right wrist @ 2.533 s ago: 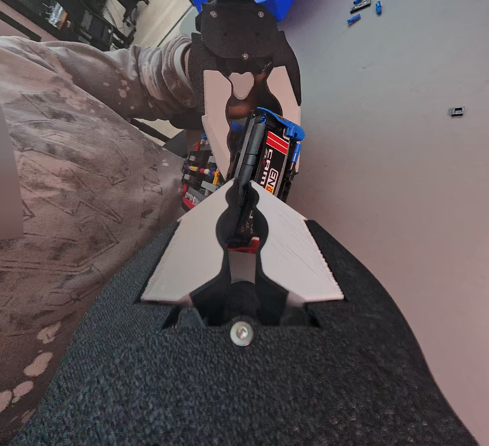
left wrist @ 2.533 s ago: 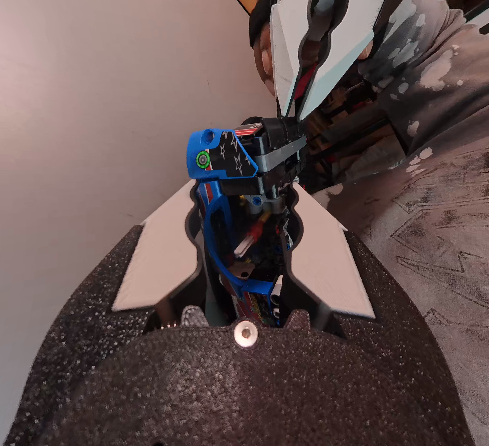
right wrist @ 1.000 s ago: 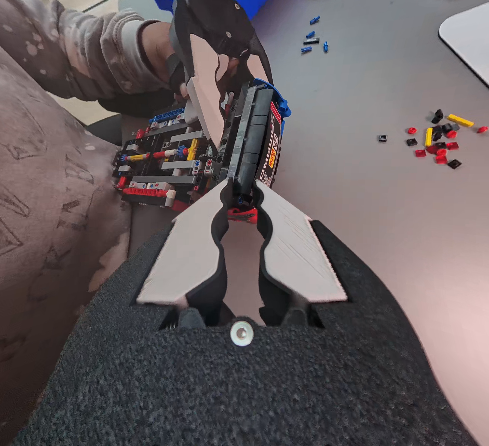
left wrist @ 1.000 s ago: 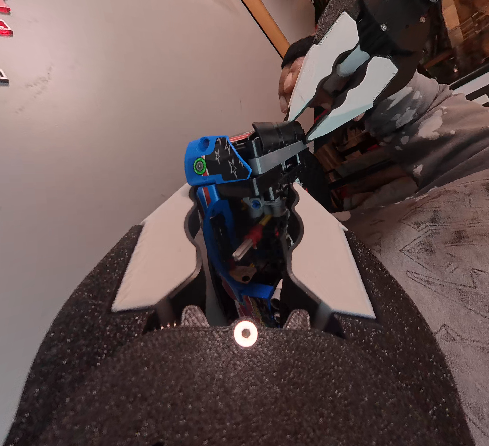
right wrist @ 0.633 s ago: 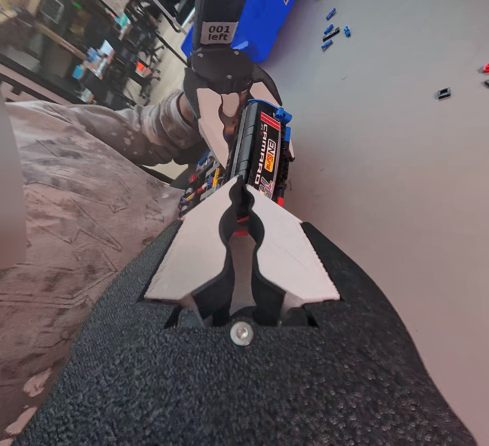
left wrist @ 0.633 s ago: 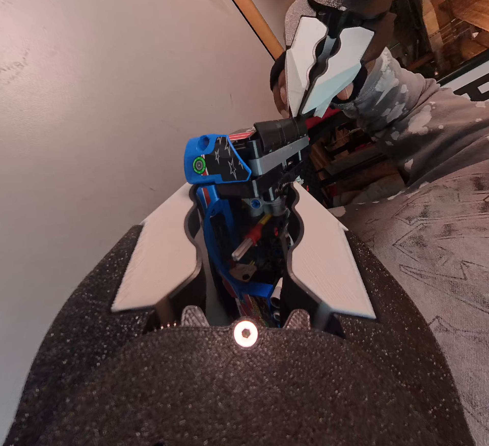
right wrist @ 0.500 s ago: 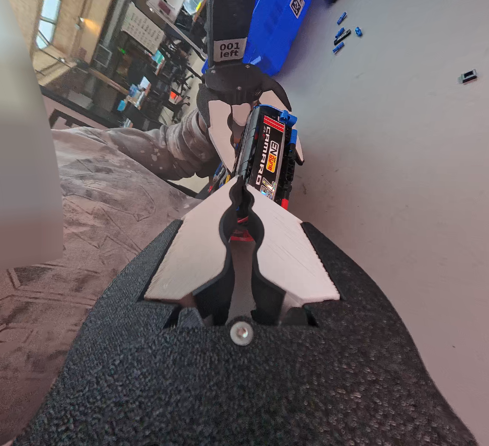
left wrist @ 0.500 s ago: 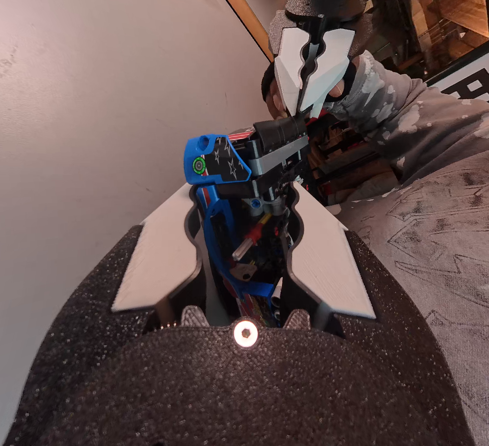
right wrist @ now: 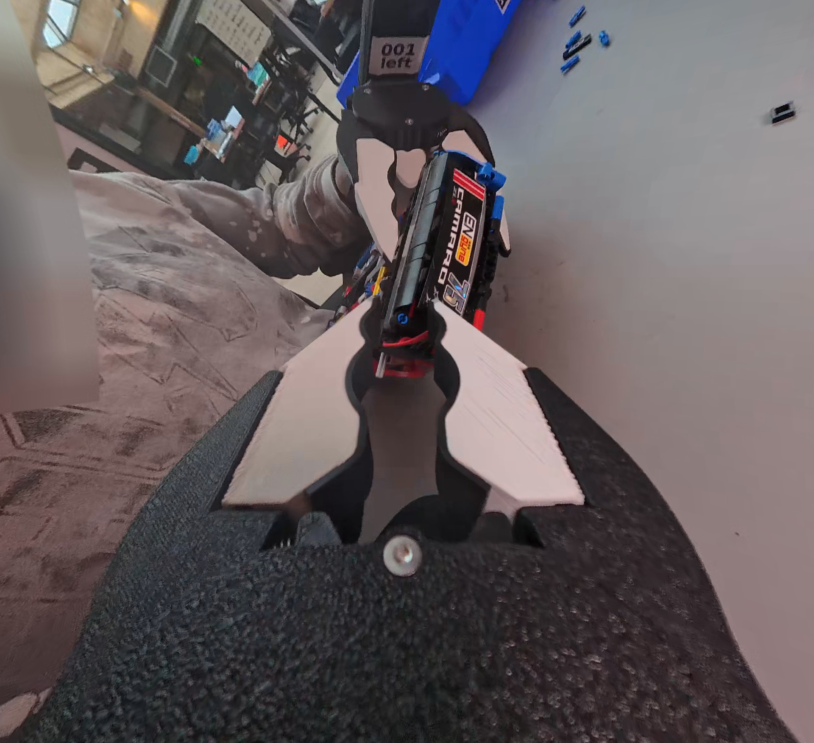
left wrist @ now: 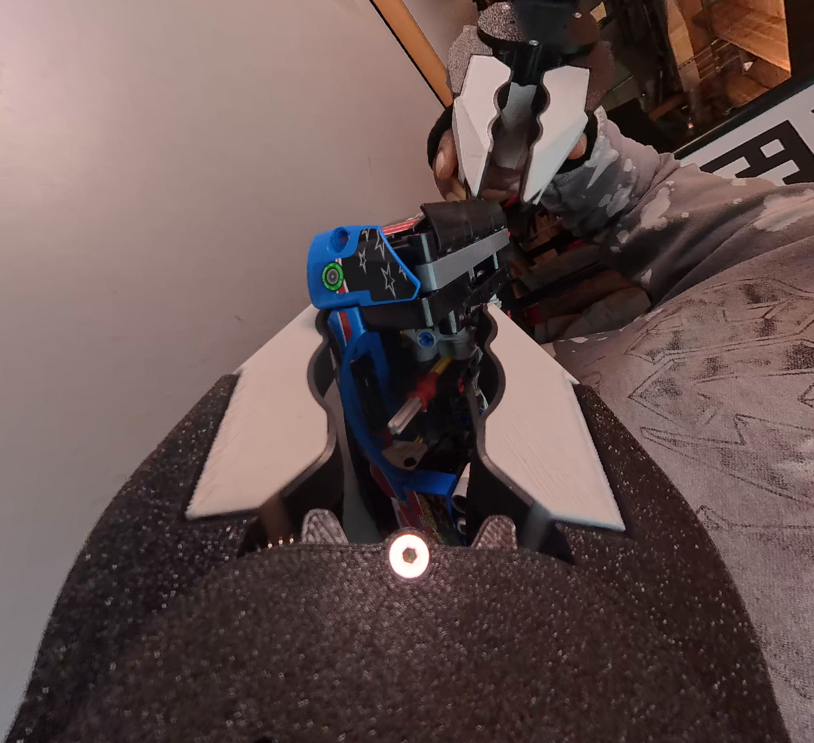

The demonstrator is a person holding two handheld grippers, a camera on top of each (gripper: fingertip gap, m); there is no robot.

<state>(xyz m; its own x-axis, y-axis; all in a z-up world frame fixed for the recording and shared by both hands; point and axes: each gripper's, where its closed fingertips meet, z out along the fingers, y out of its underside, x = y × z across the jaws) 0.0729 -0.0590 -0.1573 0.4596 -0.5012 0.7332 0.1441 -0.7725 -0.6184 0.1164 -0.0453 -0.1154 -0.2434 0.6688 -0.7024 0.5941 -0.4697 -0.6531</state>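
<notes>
On the grey table point(right wrist: 660, 281), a blue bin point(right wrist: 467, 17) lies at twelve o'clock, four small blue pieces point(right wrist: 577, 43) and one black piece point(right wrist: 782, 113) at one o'clock. One toy car point(right wrist: 445, 246) sits clamped between the left gripper point(left wrist: 403, 316) fingers. The right gripper point(right wrist: 401, 316), fingers narrowly parted, brackets the car's red end; contact is unclear.

Left gripper point(left wrist: 403, 325) clamped around a toy brick car point(left wrist: 396, 351), blue panel point(left wrist: 348, 272) with stars jutting past the fingertips. Beyond it, right gripper point(left wrist: 500, 193) pointing down, jaws slightly apart, tips just above the car's black top. Pale table point(left wrist: 154, 149) at left, grey sleeve point(left wrist: 660, 210) at right.
</notes>
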